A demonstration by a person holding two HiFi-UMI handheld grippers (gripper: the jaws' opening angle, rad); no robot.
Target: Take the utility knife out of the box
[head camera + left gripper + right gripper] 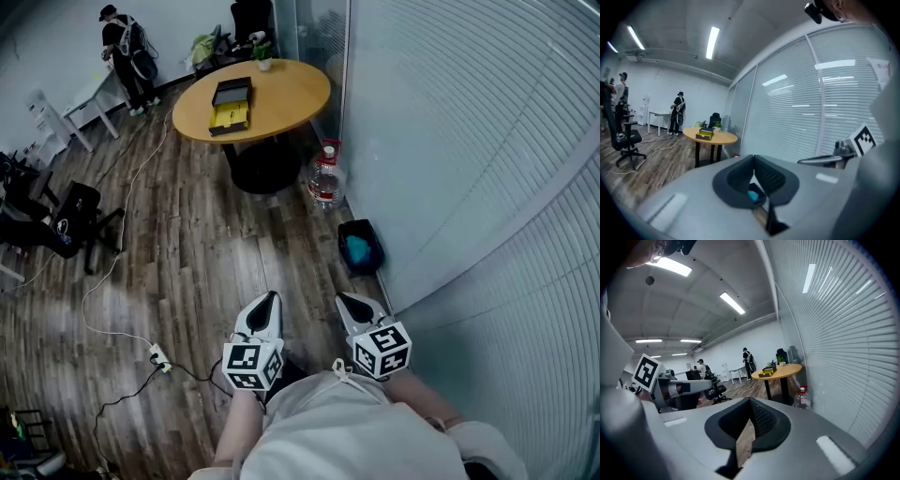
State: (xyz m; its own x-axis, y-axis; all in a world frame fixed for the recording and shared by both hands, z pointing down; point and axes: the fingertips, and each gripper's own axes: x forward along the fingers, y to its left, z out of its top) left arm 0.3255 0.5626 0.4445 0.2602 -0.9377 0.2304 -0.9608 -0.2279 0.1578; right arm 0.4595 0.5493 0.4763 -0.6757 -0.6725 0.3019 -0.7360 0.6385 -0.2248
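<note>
An open black box [231, 105] with a yellow inside lies on the round wooden table [291, 94] far ahead across the room. It is small in the left gripper view [705, 134] and in the right gripper view [767, 372]. No utility knife can be made out at this distance. My left gripper [271, 296] and right gripper [345, 298] are held side by side close to my body, well short of the table, pointing slightly down. The left gripper [753, 157] has its tips together and holds nothing. The right gripper [750, 400] is likewise shut and empty.
A large water bottle [325, 178] stands on the wood floor beside the table's base. A black bin [360, 247] with teal contents sits against the blind-covered glass wall on the right. A white cable and power strip [159, 356] lie at left, near a black office chair [75, 220]. A person [127, 56] stands at the back.
</note>
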